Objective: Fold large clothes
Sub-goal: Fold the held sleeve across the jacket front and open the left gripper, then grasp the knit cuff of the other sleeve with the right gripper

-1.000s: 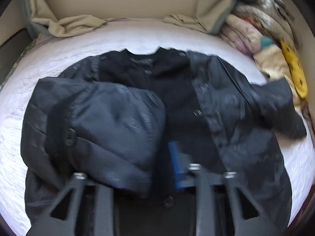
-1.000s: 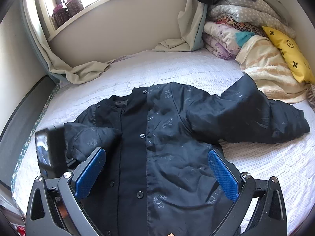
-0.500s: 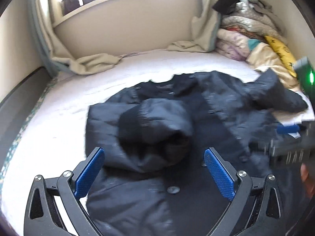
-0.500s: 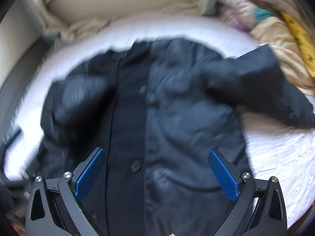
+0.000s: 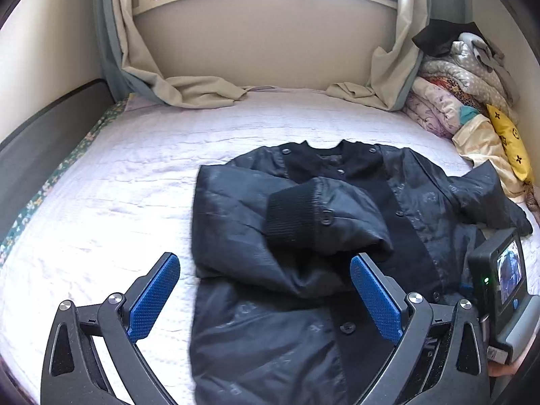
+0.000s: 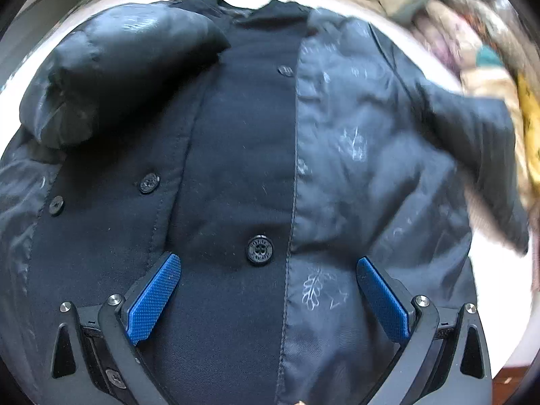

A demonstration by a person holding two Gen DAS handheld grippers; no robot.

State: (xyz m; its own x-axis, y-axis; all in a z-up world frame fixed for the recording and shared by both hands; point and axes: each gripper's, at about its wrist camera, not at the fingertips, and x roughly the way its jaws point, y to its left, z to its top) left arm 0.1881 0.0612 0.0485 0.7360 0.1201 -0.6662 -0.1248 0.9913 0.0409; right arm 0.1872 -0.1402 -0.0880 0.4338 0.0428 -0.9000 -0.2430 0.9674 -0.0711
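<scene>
Left wrist view: your left gripper (image 5: 263, 298) hangs tilted down over the bed (image 5: 141, 175), jaws wide and empty. The black jacket (image 5: 337, 236) lies flat there, one sleeve (image 5: 314, 216) folded across its chest.

Right wrist view: your right gripper (image 6: 268, 298) points steeply down, close above the jacket's button placket (image 6: 236, 175), jaws spread, gripping nothing. Folded bedding (image 6: 479, 50) is stacked beside it.
</scene>
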